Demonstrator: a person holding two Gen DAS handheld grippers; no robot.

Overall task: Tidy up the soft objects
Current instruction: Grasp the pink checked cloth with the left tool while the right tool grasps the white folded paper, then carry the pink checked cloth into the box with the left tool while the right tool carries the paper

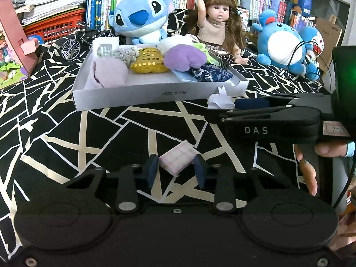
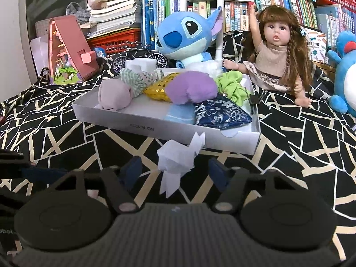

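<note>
A small pink-and-white checked pad [image 1: 177, 158] lies on the black patterned cloth, and my left gripper [image 1: 176, 170] is shut on it, both blue pads against its sides. A crumpled white tissue [image 2: 175, 158] lies just in front of the white box [image 2: 142, 123]. My right gripper [image 2: 175, 170] straddles it, jaws open, with a gap on each side. In the left wrist view the right gripper [image 1: 227, 111] reaches in from the right beside the same tissue [image 1: 220, 101]. The box [image 1: 138, 94] holds a purple plush heart [image 2: 191, 89], a gold sequin cushion [image 2: 158, 92], a blue patterned pouch [image 2: 222, 113] and other soft items.
Behind the box sit a blue plush creature [image 2: 187, 37], a doll [image 2: 278, 55] and a round blue plush [image 1: 287, 46]. A model bicycle [image 1: 82, 40], a pink toy house [image 2: 66, 51] and a red basket [image 1: 55, 26] stand back left, before shelves of books. A hand [image 1: 309, 171] holds the right gripper.
</note>
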